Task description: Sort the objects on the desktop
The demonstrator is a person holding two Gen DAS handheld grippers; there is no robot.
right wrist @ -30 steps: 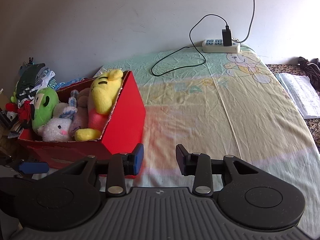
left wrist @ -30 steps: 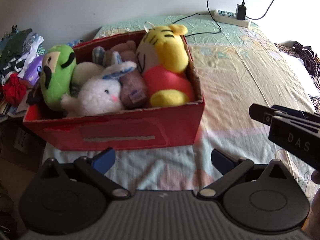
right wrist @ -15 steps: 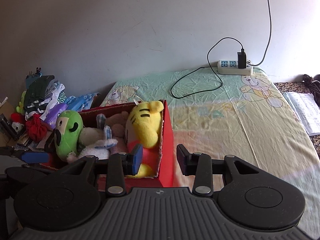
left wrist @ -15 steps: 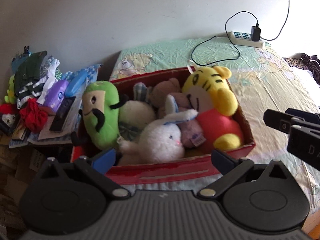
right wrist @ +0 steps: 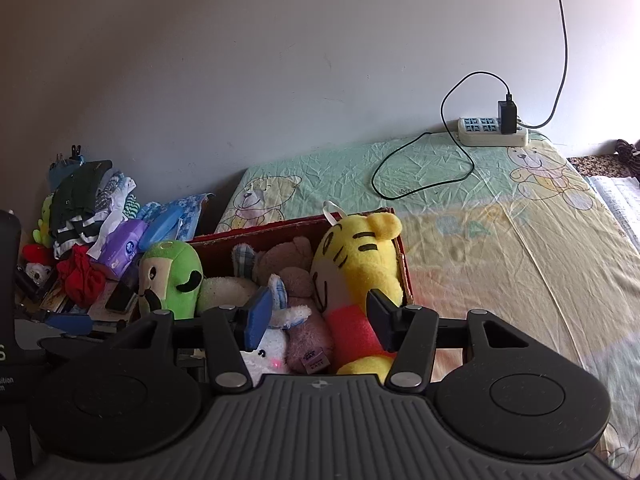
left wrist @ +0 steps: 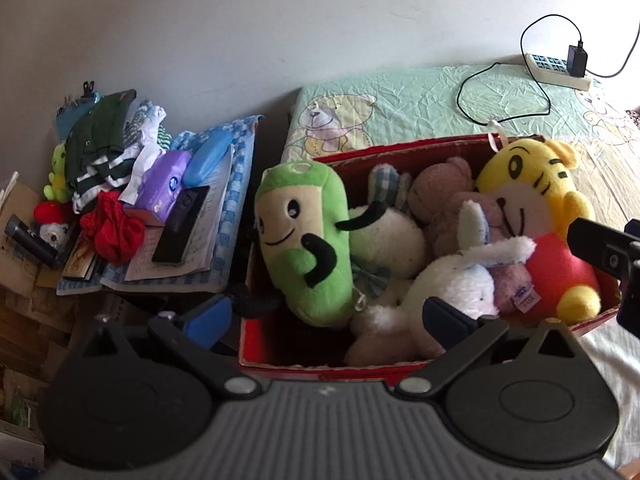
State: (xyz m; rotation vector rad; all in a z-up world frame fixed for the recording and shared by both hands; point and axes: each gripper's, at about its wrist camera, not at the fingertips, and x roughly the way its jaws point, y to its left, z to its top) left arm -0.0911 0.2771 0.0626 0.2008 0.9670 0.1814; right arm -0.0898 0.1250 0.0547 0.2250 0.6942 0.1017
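In the left wrist view the left gripper (left wrist: 326,314) hovers with jaws released and empty over the red box (left wrist: 400,368) at centre frame; to lift the green plush (left wrist: 304,240) cleanly, I would close on its lower body. The box holds one green plush, one yellow tiger (left wrist: 536,216), one white rabbit (left wrist: 452,284) and at least three paler toys. In the right wrist view the right gripper (right wrist: 316,318), jaws also released, hangs above the tiger at lower centre.

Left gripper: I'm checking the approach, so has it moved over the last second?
Yes. The left gripper has moved up and over the red box, whose front wall has dropped behind the gripper body and whose inside shows.
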